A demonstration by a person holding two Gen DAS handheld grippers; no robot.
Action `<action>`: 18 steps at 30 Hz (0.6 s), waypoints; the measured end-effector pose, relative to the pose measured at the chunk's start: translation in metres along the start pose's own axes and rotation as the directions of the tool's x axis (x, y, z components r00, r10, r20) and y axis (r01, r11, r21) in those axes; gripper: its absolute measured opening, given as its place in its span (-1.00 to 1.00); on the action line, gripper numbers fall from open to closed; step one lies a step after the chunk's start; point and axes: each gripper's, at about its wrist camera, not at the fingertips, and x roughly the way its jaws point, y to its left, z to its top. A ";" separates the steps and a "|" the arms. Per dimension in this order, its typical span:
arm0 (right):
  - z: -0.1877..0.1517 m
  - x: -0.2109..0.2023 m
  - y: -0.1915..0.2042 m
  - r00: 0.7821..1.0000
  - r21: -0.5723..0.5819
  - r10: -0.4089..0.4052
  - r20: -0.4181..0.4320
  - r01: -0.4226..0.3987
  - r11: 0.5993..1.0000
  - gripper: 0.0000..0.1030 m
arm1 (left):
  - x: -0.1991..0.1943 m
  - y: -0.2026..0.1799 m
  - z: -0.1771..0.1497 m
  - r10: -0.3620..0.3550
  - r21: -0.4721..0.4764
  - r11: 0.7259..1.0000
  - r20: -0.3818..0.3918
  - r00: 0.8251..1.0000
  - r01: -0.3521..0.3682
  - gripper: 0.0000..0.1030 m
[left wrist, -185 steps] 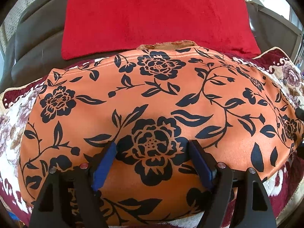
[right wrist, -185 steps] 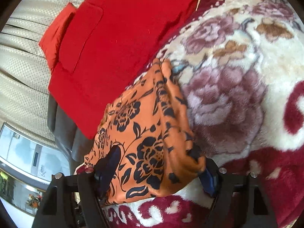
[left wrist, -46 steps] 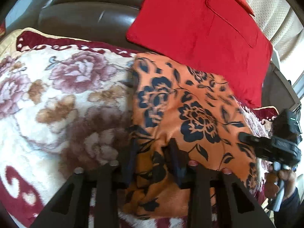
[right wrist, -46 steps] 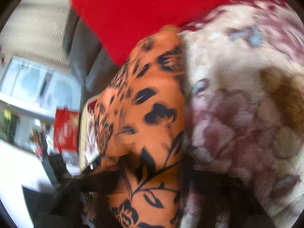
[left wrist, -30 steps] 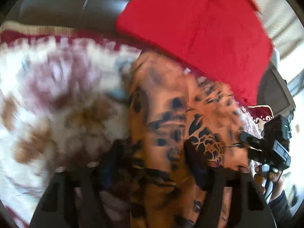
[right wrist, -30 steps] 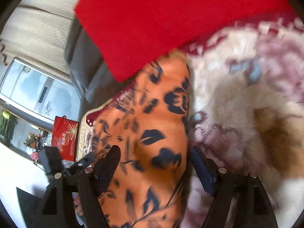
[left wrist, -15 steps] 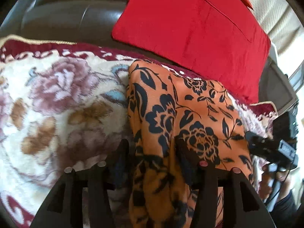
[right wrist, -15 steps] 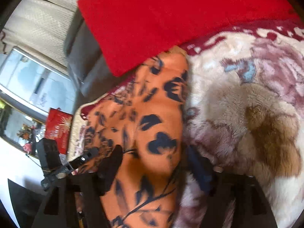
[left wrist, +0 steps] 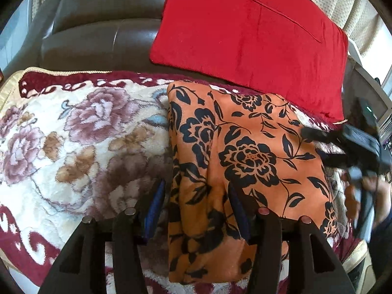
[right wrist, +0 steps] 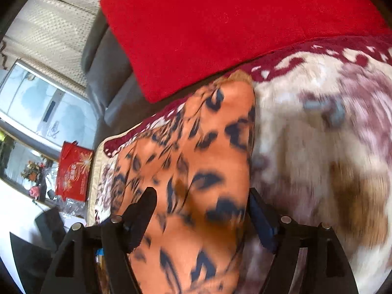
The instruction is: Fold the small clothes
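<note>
An orange garment with black flowers (left wrist: 247, 156) lies folded on the floral blanket (left wrist: 73, 134); it also shows blurred in the right wrist view (right wrist: 196, 171). My left gripper (left wrist: 196, 191) is open, its fingers straddling the garment's near left folded edge. My right gripper (right wrist: 202, 198) is open, its fingers either side of the garment's near end. The right gripper also shows in the left wrist view (left wrist: 352, 144), at the garment's right edge, held by a hand.
A red cushion (left wrist: 250, 31) leans on the dark leather sofa back (left wrist: 98, 31) just behind the garment. The blanket's dark red border (right wrist: 306, 51) runs along the back. A window and a red bag (right wrist: 73, 171) are off to the right gripper's left.
Both grippers have opened wider and drawn back a little from the garment. The garment has settled flatter on the blanket. The right wrist view is still moving and blurred.
</note>
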 end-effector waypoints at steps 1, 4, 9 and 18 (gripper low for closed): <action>0.006 0.005 -0.001 1.000 0.000 -0.008 -0.005 0.008 1.000 0.51 | -0.001 0.000 -0.001 0.003 0.000 1.000 0.000 1.000 -0.003 0.06; 0.016 0.011 0.004 0.996 -0.061 -0.090 -0.005 0.089 0.994 -0.39 | -0.001 -0.001 -0.006 0.006 0.004 1.000 0.002 1.000 -0.006 0.06; 0.014 0.015 -0.020 0.996 0.032 -0.089 0.006 0.089 0.996 -0.44 | 0.021 0.005 -0.017 -0.026 -0.025 0.999 -0.041 0.999 0.025 -0.03; -0.035 -0.042 0.005 0.999 -0.020 -0.008 0.042 0.009 1.000 0.66 | -0.024 -0.006 -0.035 -0.015 -0.011 1.000 0.023 1.000 0.015 0.11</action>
